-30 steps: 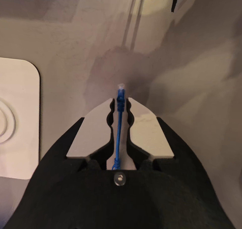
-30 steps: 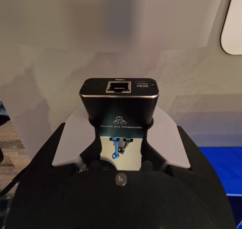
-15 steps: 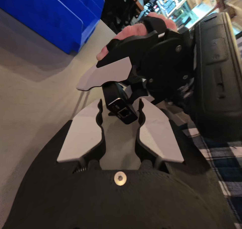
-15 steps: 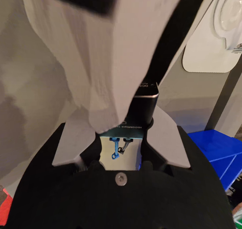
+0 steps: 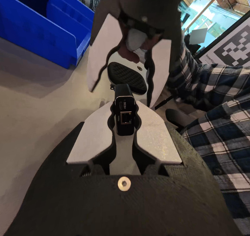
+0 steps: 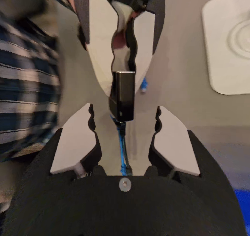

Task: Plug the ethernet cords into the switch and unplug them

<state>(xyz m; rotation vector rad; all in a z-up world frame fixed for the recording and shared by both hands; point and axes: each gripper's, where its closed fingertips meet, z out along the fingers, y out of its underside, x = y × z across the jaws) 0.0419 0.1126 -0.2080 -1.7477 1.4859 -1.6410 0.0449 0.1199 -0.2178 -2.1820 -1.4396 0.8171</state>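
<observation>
Switch: the black switch (image 5: 124,116) is off the desk (image 5: 33,121), clamped between the left tool's (image 5: 124,116) pads, its open port end facing the left wrist camera.
Cords: a blue cord (image 6: 122,148) and a dark cord (image 6: 126,160) run from the switch's far end toward the right tool.
Loose plug: a blue plug (image 6: 144,85) lies on the desk just beside the switch.
Right tool: the right tool (image 6: 124,107) has its fingers wide apart on either side of the switch, touching nothing.
Bin: a blue bin (image 5: 40,26) stands on the desk, well apart from the switch.
</observation>
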